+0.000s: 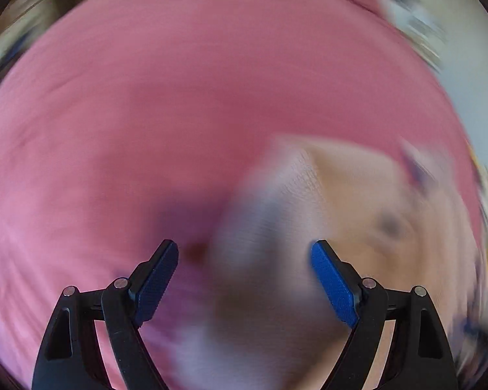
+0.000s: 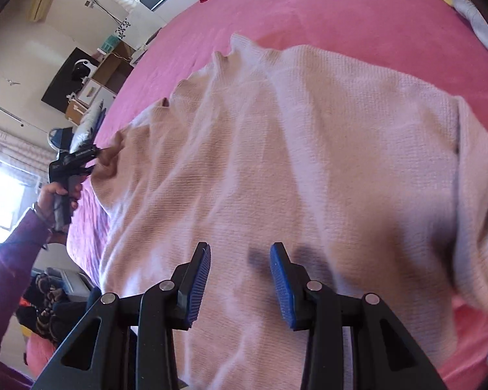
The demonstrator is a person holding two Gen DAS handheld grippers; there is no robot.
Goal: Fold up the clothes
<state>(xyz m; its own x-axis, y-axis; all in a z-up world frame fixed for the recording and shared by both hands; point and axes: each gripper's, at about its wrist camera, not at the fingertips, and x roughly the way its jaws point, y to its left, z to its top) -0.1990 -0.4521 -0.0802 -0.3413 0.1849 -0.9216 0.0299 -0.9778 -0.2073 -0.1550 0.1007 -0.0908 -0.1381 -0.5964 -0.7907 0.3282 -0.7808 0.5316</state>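
Right wrist view: pale pink knit sweater (image 2: 292, 162) lies spread, rumpled, on pink bedspread (image 2: 341, 9); no fold visible. Right gripper (image 2: 240, 260) hovers above, part-open, empty. Left gripper (image 1: 244, 250) wide, empty, near hem.

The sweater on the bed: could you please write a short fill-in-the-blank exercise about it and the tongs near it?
1. The sweater lies spread on a ____ bedspread.
2. The right tongs stand open above the sweater and have ____ pads.
3. The arm that holds the left tongs wears a ____ sleeve.

Missing words: pink; blue; purple.
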